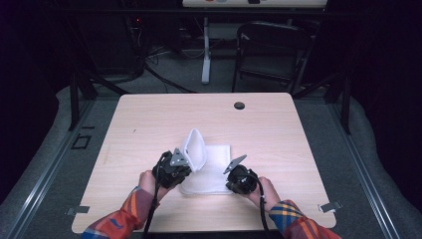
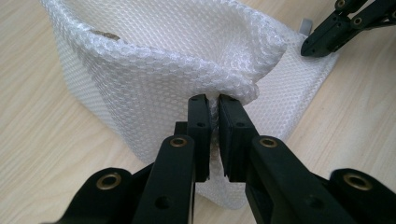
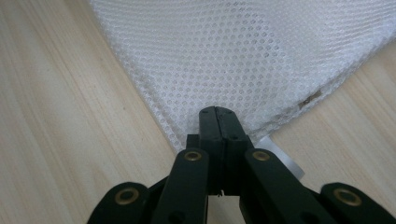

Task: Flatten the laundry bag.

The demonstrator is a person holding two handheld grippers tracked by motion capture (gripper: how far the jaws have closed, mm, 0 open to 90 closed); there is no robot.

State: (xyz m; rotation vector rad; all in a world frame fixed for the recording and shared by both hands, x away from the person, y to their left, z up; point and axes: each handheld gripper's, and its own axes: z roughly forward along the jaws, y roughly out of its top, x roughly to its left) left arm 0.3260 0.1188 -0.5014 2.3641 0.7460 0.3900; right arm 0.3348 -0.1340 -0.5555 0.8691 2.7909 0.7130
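A pale wooden bench [image 1: 149, 119] carries a white mesh bag [image 1: 211, 172] near its front edge (the person's side). The left gripper [image 2: 212, 116] pinches a lifted fold of the mesh between its jaws; the right gripper [image 3: 219, 122] has its jaws pressed together on the bag's flat edge.

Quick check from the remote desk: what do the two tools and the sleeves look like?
Both tools, left tool and right tool, are black, with brass-coloured rivets on the jaw links, a grey three-cornered plate on top and a black cable trailing back. The sleeves are plaid: orange, red, blue and yellow.
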